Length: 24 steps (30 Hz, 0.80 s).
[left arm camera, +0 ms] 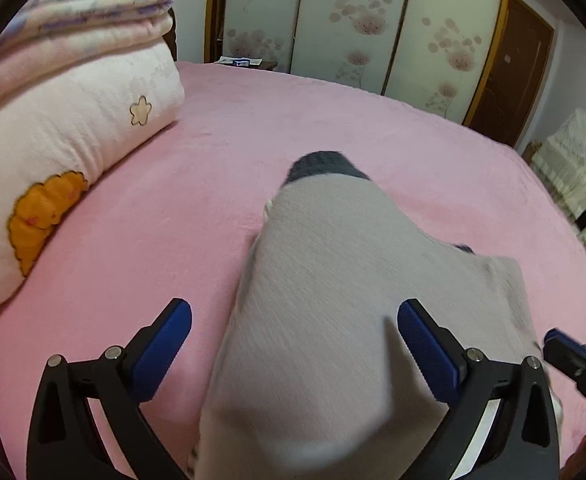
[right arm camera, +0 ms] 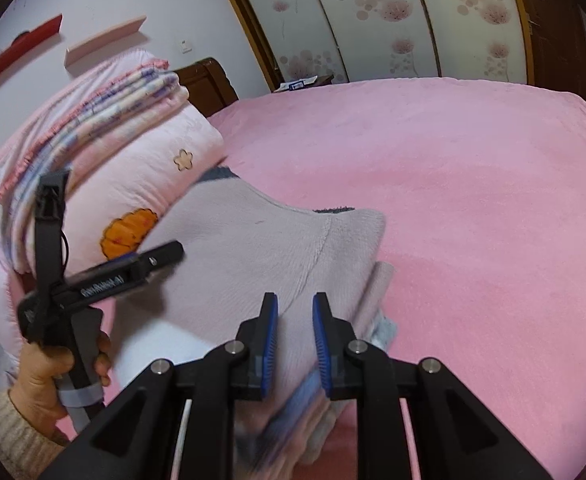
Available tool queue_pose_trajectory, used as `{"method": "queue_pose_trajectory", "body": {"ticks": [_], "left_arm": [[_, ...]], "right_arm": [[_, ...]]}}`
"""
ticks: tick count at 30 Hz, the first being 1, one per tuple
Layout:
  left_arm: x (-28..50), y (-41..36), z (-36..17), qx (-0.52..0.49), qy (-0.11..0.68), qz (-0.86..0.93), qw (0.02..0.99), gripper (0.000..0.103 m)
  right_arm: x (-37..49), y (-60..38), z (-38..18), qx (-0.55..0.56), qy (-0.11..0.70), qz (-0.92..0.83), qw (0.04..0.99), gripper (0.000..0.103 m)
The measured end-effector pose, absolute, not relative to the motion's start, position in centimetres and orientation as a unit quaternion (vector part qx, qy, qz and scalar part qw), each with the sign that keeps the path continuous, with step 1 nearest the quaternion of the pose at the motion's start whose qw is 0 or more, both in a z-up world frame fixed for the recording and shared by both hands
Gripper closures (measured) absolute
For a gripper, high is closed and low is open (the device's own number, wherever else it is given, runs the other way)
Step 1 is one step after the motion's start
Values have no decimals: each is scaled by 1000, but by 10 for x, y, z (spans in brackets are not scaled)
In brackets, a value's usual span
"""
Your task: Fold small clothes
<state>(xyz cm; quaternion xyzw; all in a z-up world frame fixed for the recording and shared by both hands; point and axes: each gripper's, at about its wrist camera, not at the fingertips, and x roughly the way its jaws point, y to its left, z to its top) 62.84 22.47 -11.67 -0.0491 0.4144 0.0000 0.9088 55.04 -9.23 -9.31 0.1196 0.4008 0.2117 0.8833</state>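
Left wrist view looks down on a pale grey knitted garment with dark grey ribbed trim (left arm camera: pixel 333 280), which lies on a pink fleece bed cover (left arm camera: pixel 173 208) and runs up the middle of the picture from between the left gripper (left arm camera: pixel 295 344) to its dark cuff further up the bed. That gripper's blue-padded fingers (left arm camera: pixel 161 352) are spread wide, one on either side of the cloth, and neither pad presses on it. At the lower right edge of this view the tip of the right gripper (right arm camera: pixel 295 344) shows beside the garment. Right wrist view shows that gripper's blue pads (right arm camera: pixel 271 344) drawn close together around a raised fold of the grey cloth near its edge, pinching it; layers of the garment hang blurred below the pads. A hand in a cream knitted sleeve (right arm camera: pixel 53 364) holds the left gripper's handle at the left. Beyond it a stack of folded pink quilts with an orange appliqué (right arm camera: pixel 133 184) sits on the bed, and sliding wardrobe doors printed with flowers (right arm camera: pixel 413 20) stand behind.
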Motion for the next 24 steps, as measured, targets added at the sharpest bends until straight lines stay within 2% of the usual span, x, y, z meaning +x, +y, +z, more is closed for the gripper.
{"method": "queue_pose_trajectory", "body": {"ticks": [11, 13, 15, 22, 24], "left_arm": [[513, 152, -24, -16, 391, -41, 919, 1], [487, 142, -11, -17, 389, -42, 920, 1], [457, 134, 1, -28, 388, -40, 920, 1], [362, 102, 32, -48, 380, -49, 922, 1], [330, 86, 40, -46, 375, -59, 924, 1]], "right_arm": [[455, -136, -19, 91, 402, 183, 893, 85], [435, -147, -1, 89, 398, 178, 895, 82], [413, -157, 17, 84, 392, 170, 900, 76], [336, -185, 59, 67, 376, 167, 909, 72], [308, -194, 66, 57, 370, 163, 913, 65]]}}
